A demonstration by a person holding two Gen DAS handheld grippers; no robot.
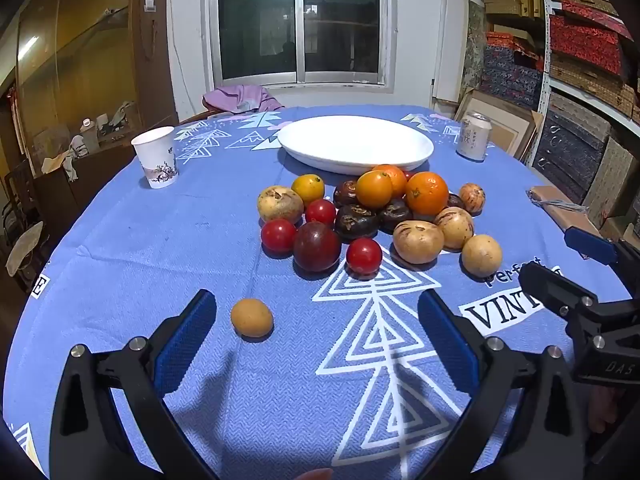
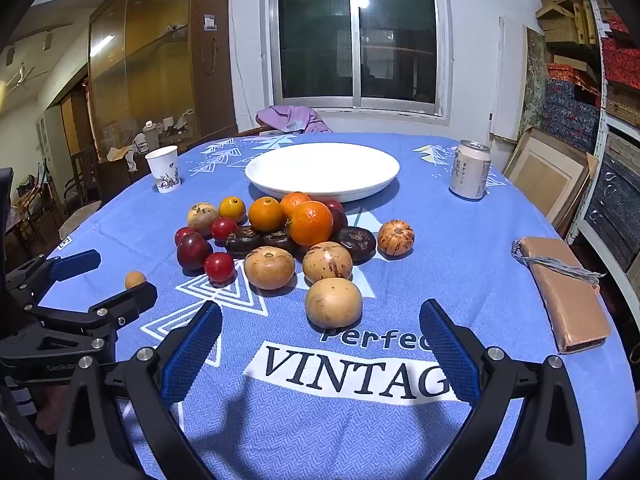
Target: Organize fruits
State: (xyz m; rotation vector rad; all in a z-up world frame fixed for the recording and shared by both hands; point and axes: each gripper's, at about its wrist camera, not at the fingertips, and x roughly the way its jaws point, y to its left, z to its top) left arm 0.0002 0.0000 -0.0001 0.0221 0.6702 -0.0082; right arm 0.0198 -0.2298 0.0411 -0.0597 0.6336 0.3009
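Blue patterned cloth over counter (image 1: 120,264). Fruit heap (image 1: 372,216) mid-frame: oranges, cherry tomatoes, dark water chestnuts, tan round fruits, bunched just below white plate (image 1: 356,142), plate bare, likely sorting target. One small tan fruit (image 1: 252,317) apart, lower left, nearest left claw (image 1: 316,336). Left claw fully spread, holding nothing. Right claw (image 2: 320,344) likewise wide, empty, aimed at nearest tan fruit (image 2: 333,303). Paper cup (image 1: 156,156), drink can (image 1: 475,136) off to sides.

Both wrist views angled down, sharing fruit pile (image 1: 372,216).
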